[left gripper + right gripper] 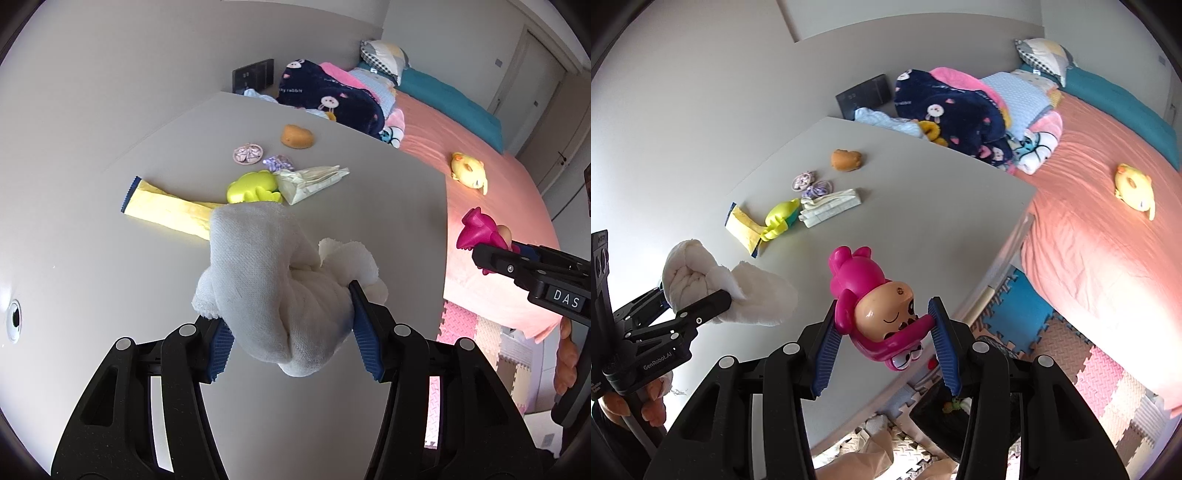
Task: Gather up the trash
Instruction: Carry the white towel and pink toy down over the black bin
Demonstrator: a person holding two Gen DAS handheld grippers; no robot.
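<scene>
My left gripper (291, 332) is shut on a white cloth bundle (273, 280) and holds it above the grey table (92, 258); the bundle also shows in the right wrist view (713, 284). My right gripper (886, 347) is shut on a pink toy figure (875, 310) near the table's right edge; the figure also shows in the left wrist view (480, 229). On the table lie a yellow wrapper (166, 206), a lime green toy (251, 186), a crumpled paper packet (314, 181), a small purple scrap (279, 161), a round pink piece (248, 153) and an orange lump (297, 136).
A bed with a salmon sheet (1108, 240) lies right of the table, with a yellow plush (1136, 190) and piled blankets (960, 110) on it. Foam floor mats (1089, 369) lie below. A dark bin or bag (938, 413) sits by the table edge.
</scene>
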